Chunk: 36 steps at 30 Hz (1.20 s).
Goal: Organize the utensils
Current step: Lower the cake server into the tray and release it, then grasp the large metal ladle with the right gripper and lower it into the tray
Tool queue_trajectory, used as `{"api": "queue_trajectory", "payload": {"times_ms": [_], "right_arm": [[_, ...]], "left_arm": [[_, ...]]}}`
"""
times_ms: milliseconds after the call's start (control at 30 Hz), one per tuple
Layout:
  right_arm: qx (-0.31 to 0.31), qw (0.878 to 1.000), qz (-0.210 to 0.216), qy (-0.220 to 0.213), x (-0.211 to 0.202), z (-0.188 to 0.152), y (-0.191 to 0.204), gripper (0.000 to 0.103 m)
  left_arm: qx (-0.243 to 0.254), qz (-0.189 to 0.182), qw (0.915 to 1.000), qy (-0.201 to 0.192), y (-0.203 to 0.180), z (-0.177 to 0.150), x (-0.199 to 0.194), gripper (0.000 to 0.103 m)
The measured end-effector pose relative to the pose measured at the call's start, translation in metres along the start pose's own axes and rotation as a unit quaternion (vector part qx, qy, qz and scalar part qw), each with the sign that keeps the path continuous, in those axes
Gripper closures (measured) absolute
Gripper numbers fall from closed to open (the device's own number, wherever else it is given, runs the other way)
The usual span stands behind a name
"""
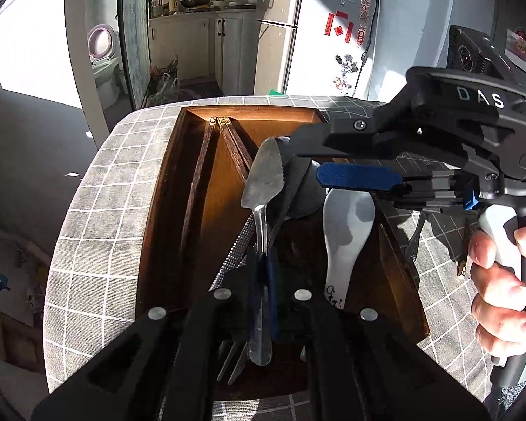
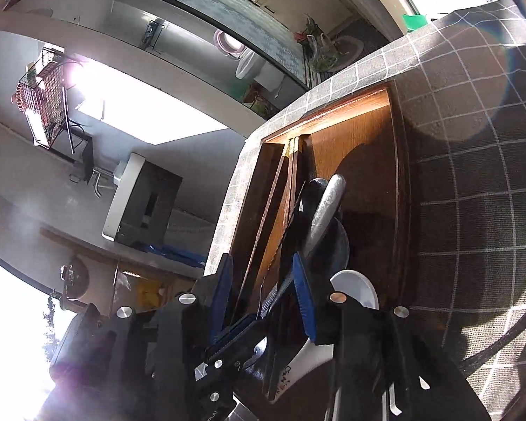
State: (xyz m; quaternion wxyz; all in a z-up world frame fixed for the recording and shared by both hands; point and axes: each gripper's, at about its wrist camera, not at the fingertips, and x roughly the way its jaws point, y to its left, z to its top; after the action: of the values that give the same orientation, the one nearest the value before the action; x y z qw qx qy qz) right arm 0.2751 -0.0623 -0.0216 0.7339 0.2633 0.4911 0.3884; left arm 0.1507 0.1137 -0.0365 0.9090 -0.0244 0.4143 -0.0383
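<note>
A wooden tray [image 1: 164, 210] lies on the checked tablecloth and holds several utensils. My left gripper [image 1: 263, 280] is shut on the handle of a flat metal server [image 1: 263, 182], whose blade points toward the tray's far end. My right gripper [image 1: 305, 158] comes in from the right, open, with its blue pad [image 1: 357, 177] just right of the blade. In the right wrist view my right gripper [image 2: 263, 280] stands open around the server [image 2: 326, 207] without touching it. A white ceramic spoon [image 1: 347, 231] lies at the right side of the tray.
Dark wooden chopsticks [image 1: 200, 189] lie lengthwise in the tray's left part. A dark round ladle [image 1: 308, 196] sits under the server, a ridged metal strip [image 1: 235, 249] beside it, and fork tines [image 1: 233, 361] near my left fingers. Another metal utensil [image 1: 413, 242] rests on the grey checked cloth [image 1: 98, 210].
</note>
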Motion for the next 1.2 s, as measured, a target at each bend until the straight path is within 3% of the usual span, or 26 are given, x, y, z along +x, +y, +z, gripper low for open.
{"api": "queue_trajectory", "payload": {"times_ms": [67,100,133,200,333,467,633,833,867,900,967,1067,1200], "right_arm": [[-0.014,1.0,-0.003,-0.015,-0.022,0.0,-0.001,0.04],[-0.024,0.999,-0.01,-0.023,-0.036,0.0,-0.003,0.035],[-0.035,0.999,-0.019,-0.033,-0.05,0.0,-0.006,0.032],[-0.058,0.996,-0.044,-0.051,-0.078,0.002,-0.016,0.029],[-0.093,0.985,-0.13,-0.064,-0.122,0.005,-0.048,0.03],[-0.07,0.975,-0.198,-0.074,-0.141,0.01,-0.095,0.036],[-0.046,0.977,-0.197,-0.064,-0.136,0.014,-0.126,0.042],[-0.075,0.971,-0.215,-0.068,-0.122,0.019,-0.122,0.054],[-0.083,0.969,-0.222,-0.067,-0.12,0.02,-0.122,0.063],[-0.09,0.967,-0.229,-0.064,-0.118,0.02,-0.12,0.082],[-0.101,0.967,-0.224,-0.066,-0.117,0.019,-0.118,0.096],[-0.114,0.968,-0.211,-0.076,-0.125,0.017,-0.108,0.097],[-0.133,0.975,-0.155,-0.088,-0.149,0.014,-0.079,0.101]], "left_arm": [[0.003,0.012,0.9999,-0.008,-0.001,0.001,-0.003,0.085],[0.003,0.013,0.9998,-0.014,-0.001,0.0,-0.007,0.063],[0.004,0.015,0.9996,-0.022,-0.003,0.0,-0.011,0.049],[0.012,0.016,0.9992,-0.036,-0.01,0.002,-0.019,0.046],[0.033,-0.036,0.9971,-0.058,-0.037,0.008,-0.031,0.035],[0.073,-0.087,0.9921,-0.053,-0.083,0.011,-0.025,0.035],[0.13,-0.116,0.9839,-0.038,-0.137,0.001,-0.007,0.034],[0.151,-0.125,0.9805,-0.022,-0.157,-0.005,0.019,0.034],[0.147,-0.123,0.9813,-0.019,-0.156,-0.005,0.023,0.034],[0.144,-0.122,0.9819,-0.016,-0.156,-0.006,0.026,0.034],[0.135,-0.12,0.9836,-0.008,-0.152,-0.006,0.031,0.034],[0.124,-0.121,0.9849,-0.011,-0.145,-0.005,0.03,0.034],[0.121,-0.117,0.9856,-0.016,-0.143,-0.003,0.029,0.034]]}}
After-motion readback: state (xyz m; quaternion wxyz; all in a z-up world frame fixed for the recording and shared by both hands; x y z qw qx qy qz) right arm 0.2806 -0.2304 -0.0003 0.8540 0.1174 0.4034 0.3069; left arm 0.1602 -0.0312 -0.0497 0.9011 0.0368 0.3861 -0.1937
